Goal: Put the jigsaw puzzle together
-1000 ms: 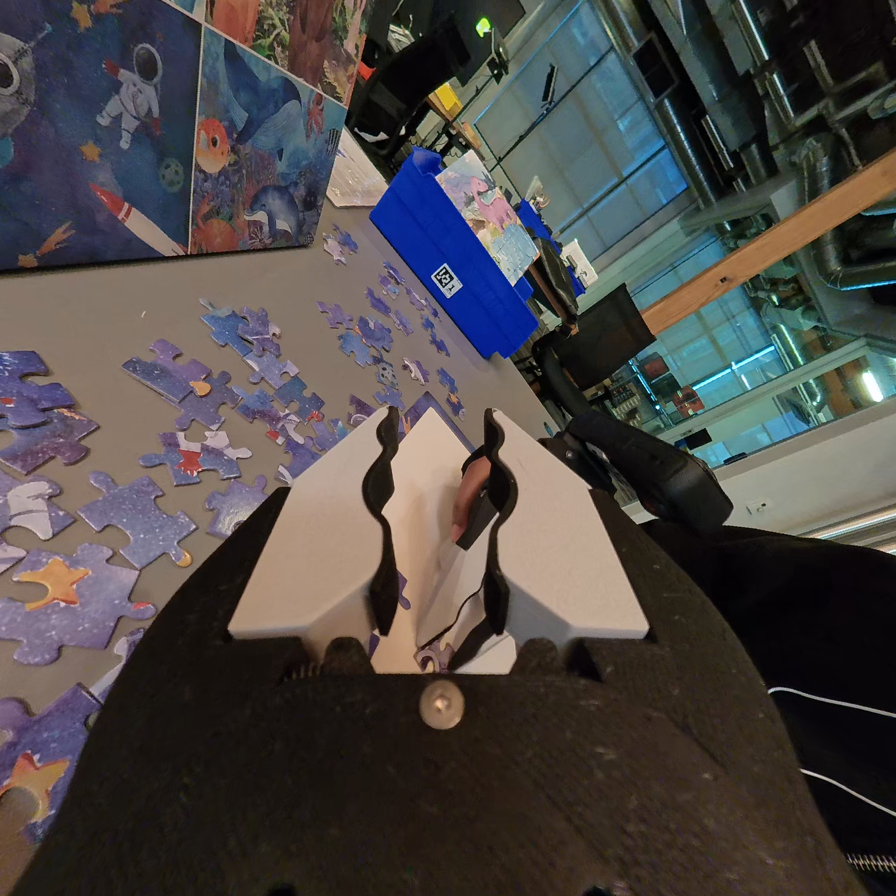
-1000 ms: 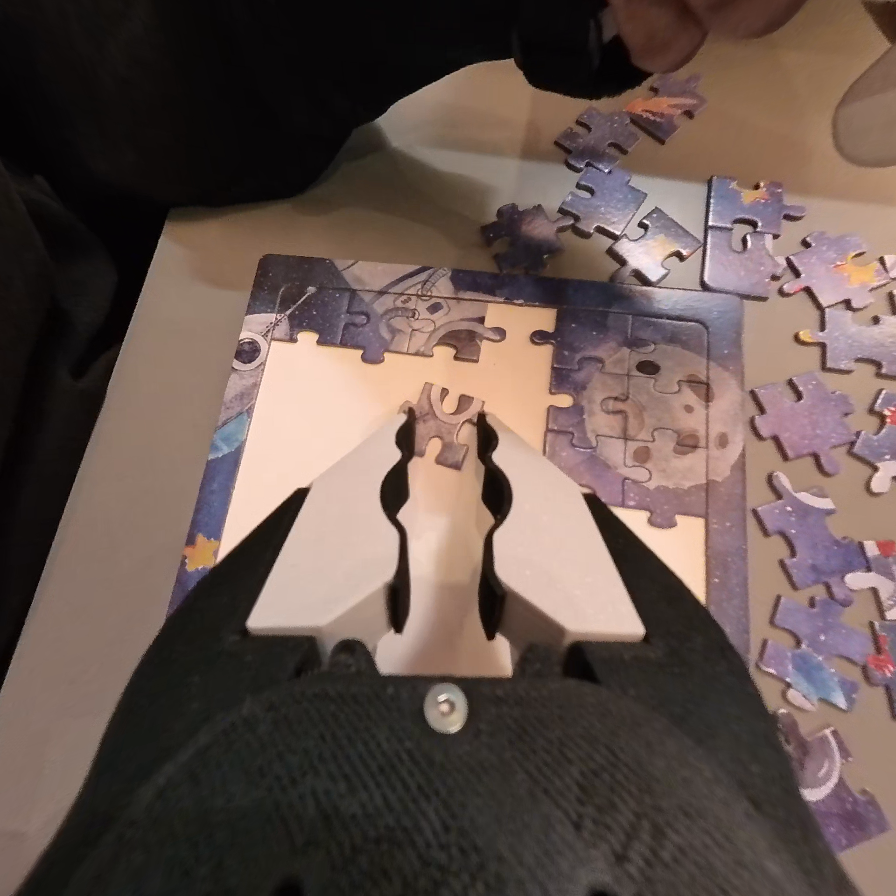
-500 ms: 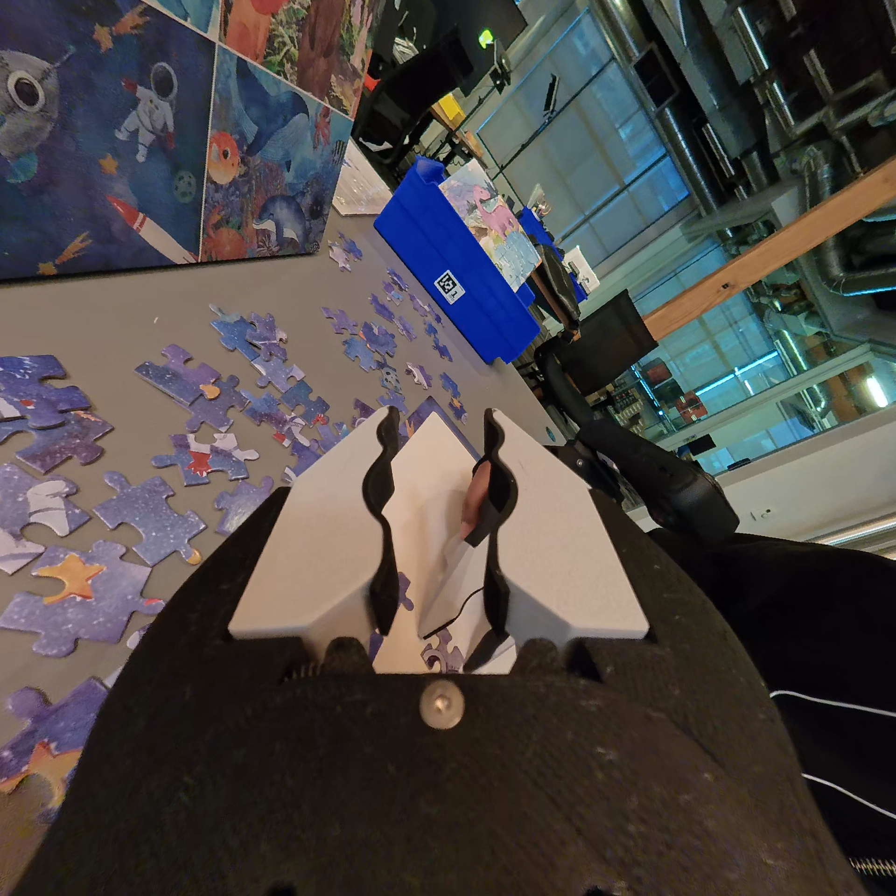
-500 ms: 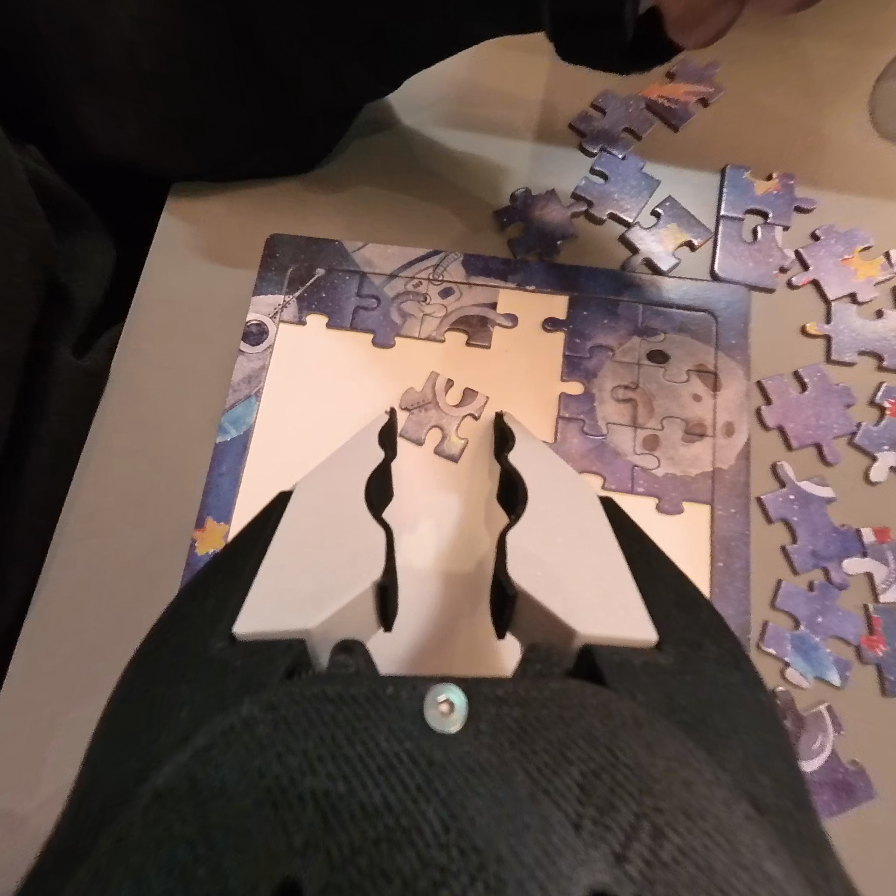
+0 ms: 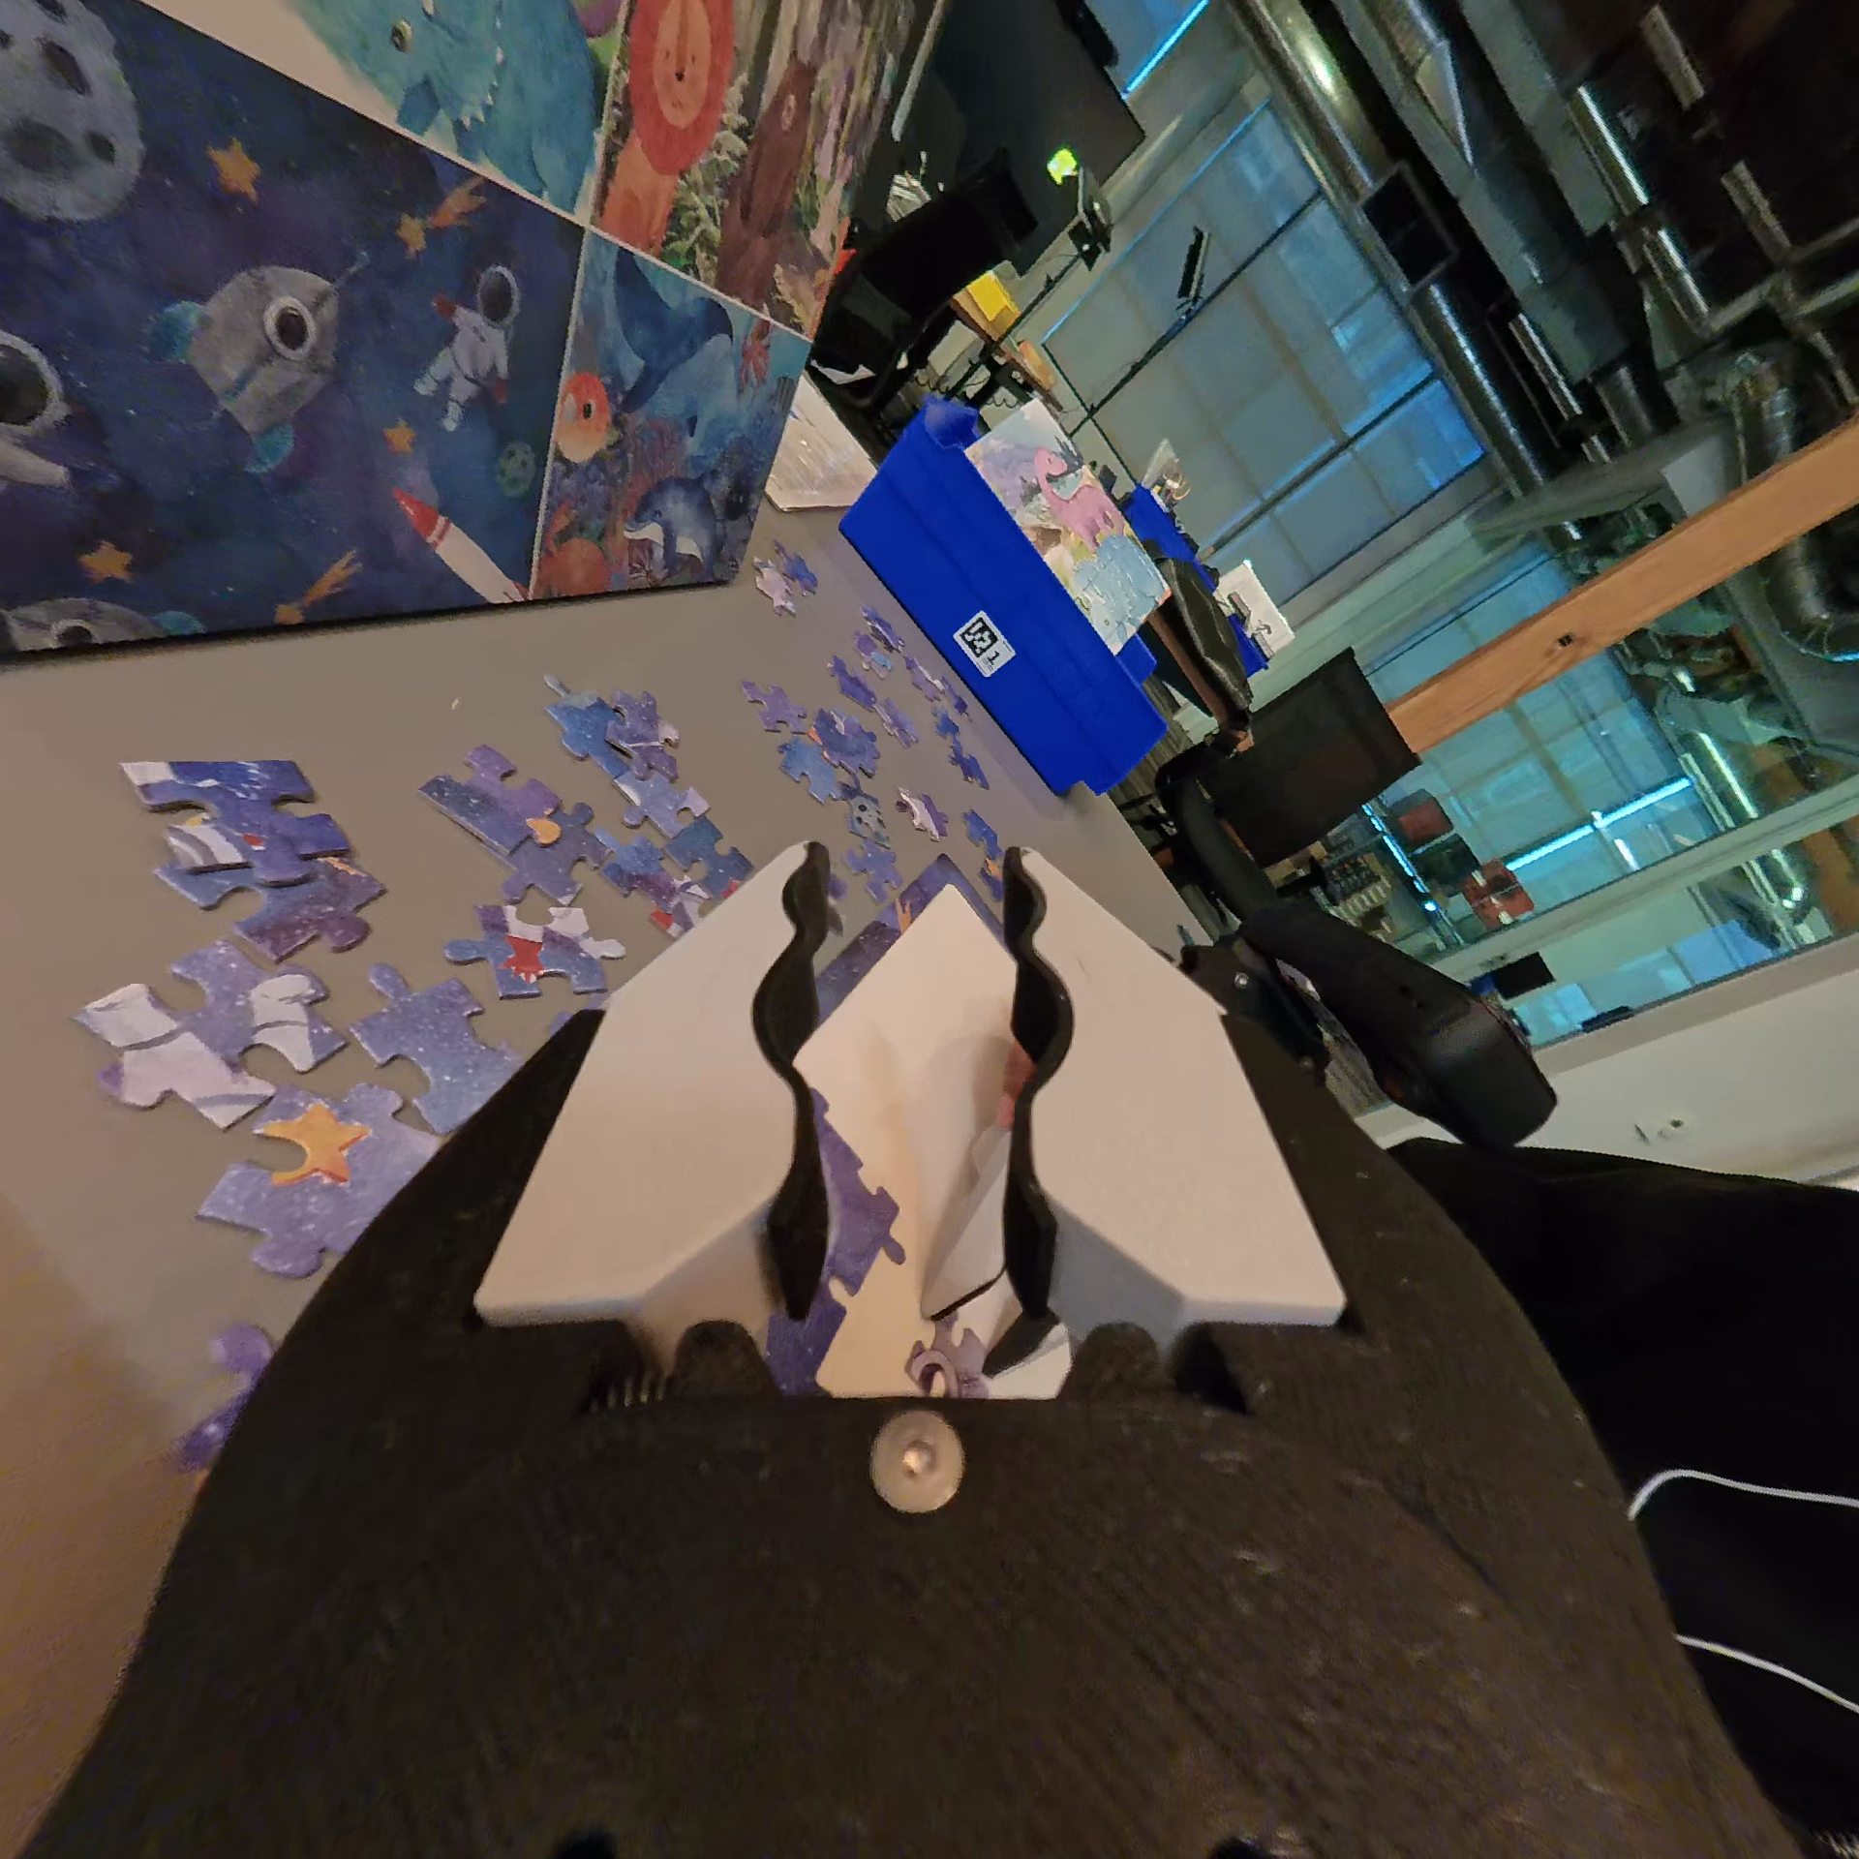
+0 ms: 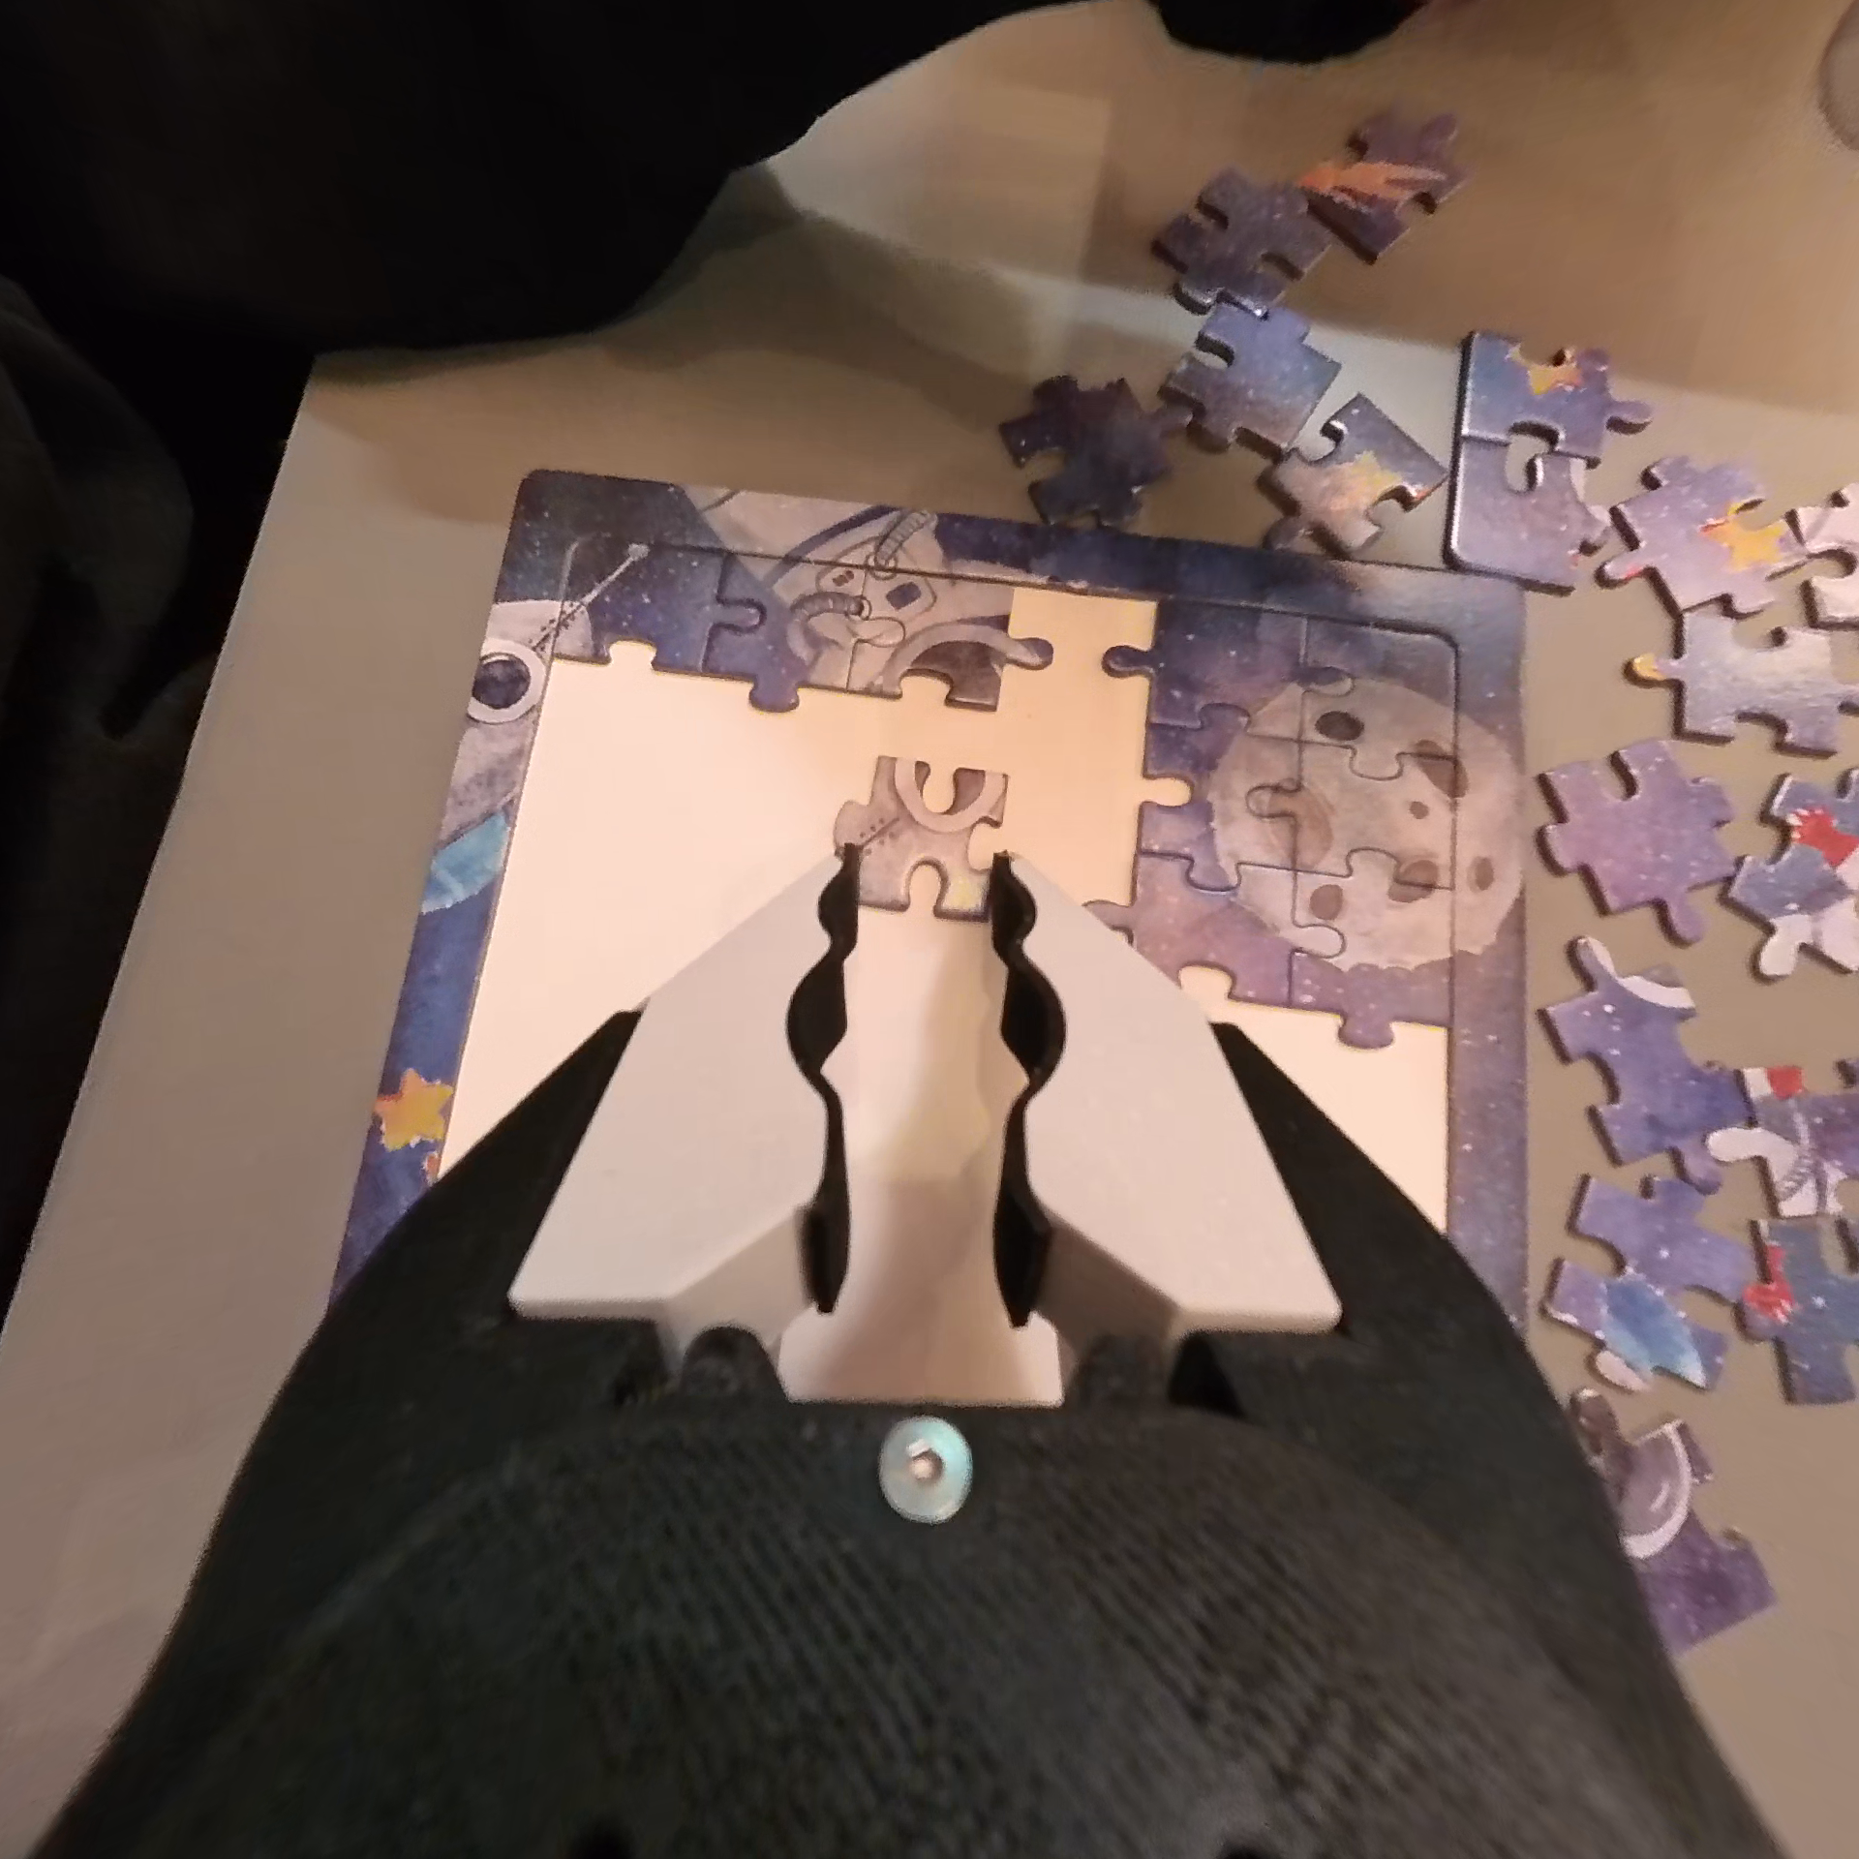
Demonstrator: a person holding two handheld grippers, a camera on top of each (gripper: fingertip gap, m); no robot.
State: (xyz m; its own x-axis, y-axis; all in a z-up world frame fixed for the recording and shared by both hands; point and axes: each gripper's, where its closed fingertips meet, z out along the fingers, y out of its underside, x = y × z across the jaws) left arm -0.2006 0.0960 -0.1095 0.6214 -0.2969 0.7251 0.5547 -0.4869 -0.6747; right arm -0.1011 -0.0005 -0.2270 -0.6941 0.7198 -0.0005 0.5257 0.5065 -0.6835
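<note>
Left wrist view: left gripper (image 5: 910,865) hangs above a grey table (image 5: 402,694), jaws apart at a moderate gap with nothing between the pads. Past its tips sits the right gripper's white finger (image 5: 936,1016) and a corner of the puzzle frame (image 5: 925,885). Loose blue-purple puzzle pieces (image 5: 523,825) are scattered over the table to the left. Farther back stands a picture box with space and animal art (image 5: 302,332) and a blue bin (image 5: 1006,624) holding a pastel board. Right wrist view: right gripper (image 6: 920,855) is over the frame's bare cream inner field (image 6: 654,805), jaws narrow, both pad tips against the side edges of a grey puzzle piece (image 6: 920,815) that lies flat on that field, just below the assembled top row (image 6: 855,624) and left of the assembled moon block (image 6: 1338,825). Whether the pads really press cannot be told for sure, but they look to touch. More loose pieces (image 6: 1660,855) lie on the table right of the frame; a dark sleeve (image 6: 402,151) fills the upper left.
</note>
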